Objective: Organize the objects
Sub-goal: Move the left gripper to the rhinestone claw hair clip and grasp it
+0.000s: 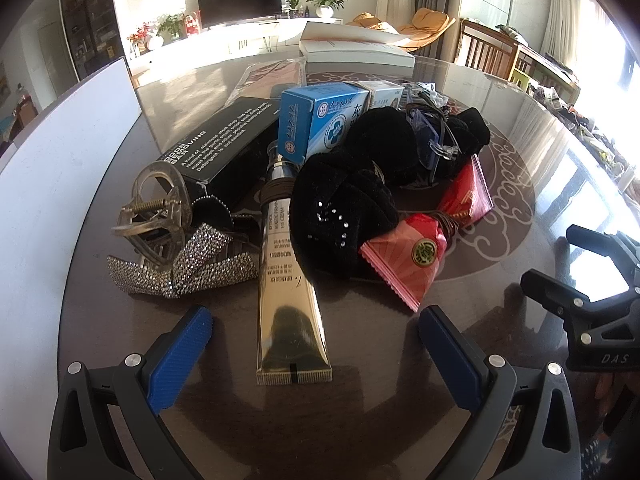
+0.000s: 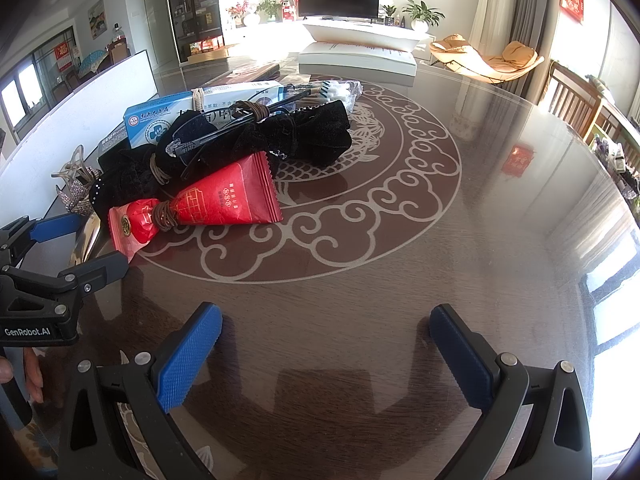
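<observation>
- While nothing is yet held, the round glass-topped table (image 2: 460, 240) carries the whole job: its left part is crowded with a heap, its right part lies bare and would serve as a sorting area.
- Across the back of the heap lie the long black box (image 1: 228, 144) and the blue carton (image 1: 320, 120), the carton resting partly on the other items, so I judge both better left until the smaller things are lifted away.
- Black velvet hair pieces (image 1: 344, 216) sit in the middle, overlapping the gold tube's upper half and touching the red sachets (image 1: 404, 258); a pair of glasses (image 2: 224, 136) lies on top, tangled with hair ties.
- Nearest the left gripper (image 1: 316, 342), whose jaws stand wide apart, is the gold cream tube (image 1: 290, 300); its crimped end lies between the blue pads (image 1: 182, 354), free of the pile.
- To do this well, I would close on the flat lower end squarely and draw the tube back toward the table edge, since lifting straight up may drag the velvet along.
- Over the bare table, the right gripper (image 2: 326, 350) also stands open and empty, well apart from the heap.
- At the far left, the rhinestone bow (image 1: 188, 268) lies under a clear claw clip (image 1: 156, 208).
</observation>
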`<state>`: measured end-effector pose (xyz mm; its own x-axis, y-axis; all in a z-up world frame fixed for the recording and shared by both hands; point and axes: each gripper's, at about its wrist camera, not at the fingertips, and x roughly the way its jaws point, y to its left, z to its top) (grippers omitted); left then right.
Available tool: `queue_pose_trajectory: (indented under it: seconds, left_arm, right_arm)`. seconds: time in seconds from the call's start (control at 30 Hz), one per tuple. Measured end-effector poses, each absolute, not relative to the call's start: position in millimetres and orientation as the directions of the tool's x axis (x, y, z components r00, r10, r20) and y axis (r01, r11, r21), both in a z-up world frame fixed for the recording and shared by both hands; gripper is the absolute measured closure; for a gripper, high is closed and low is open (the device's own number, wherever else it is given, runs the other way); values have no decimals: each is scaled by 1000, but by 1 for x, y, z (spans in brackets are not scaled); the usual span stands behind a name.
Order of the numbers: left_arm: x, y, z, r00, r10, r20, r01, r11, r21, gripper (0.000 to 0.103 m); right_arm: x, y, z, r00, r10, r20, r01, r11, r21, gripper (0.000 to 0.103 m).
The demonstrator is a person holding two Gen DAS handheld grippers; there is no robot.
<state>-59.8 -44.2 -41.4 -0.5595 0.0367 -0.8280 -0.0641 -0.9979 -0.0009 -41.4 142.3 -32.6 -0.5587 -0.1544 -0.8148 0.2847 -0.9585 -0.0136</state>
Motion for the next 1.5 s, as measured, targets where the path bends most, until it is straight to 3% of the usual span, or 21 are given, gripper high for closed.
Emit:
queue_pose_trajectory:
  seconds: [0.27, 0.47, 0.67, 0.8, 0.97, 1.23, 1.37, 1.5]
  left_arm:
    - [-9, -70, -39, -549, 33, -835, -43, -999, -11, 0]
    - [-29, -107, -20, -581, 157, -798, 109, -957, -268, 0]
    - [-79, -114, 0, -655, -43, -754, 253, -953, -166, 0]
    - [-94, -125, -12, -608, -156, -778, 352, -932, -88, 0]
    - [-63, -139, -33, -581, -103, -807, 355, -924, -138, 0]
    - [-14, -127, -40, -538, -135, -832, 276, -961, -22, 0]
    - [-11, -134, -31, -601, 21, -799, 256, -942, -218, 0]
    - [-48, -134, -26, -617, 71, -784, 274, -914, -299, 0]
  right_arm:
    - [-41, 142, -33, -559, -154, -815, 285, -959, -14, 0]
    - [-41, 142, -33, -559, -155, -815, 285, -959, -13, 0]
    - [-41, 142, -33, -559, -155, -815, 285, -958, -13, 0]
    - [-41, 142, -33, -559, -155, -815, 285, -959, -13, 0]
    - [-41, 143, -33, -559, -155, -815, 285, -958, -13, 0]
    - [-41, 142, -33, -559, -155, -815, 285, -959, -13, 0]
    - [-41, 143, -33, -559, -155, -815, 285, -958, -13, 0]
    - [-41, 142, -33, -559, -155, -815, 285, -959, -13, 0]
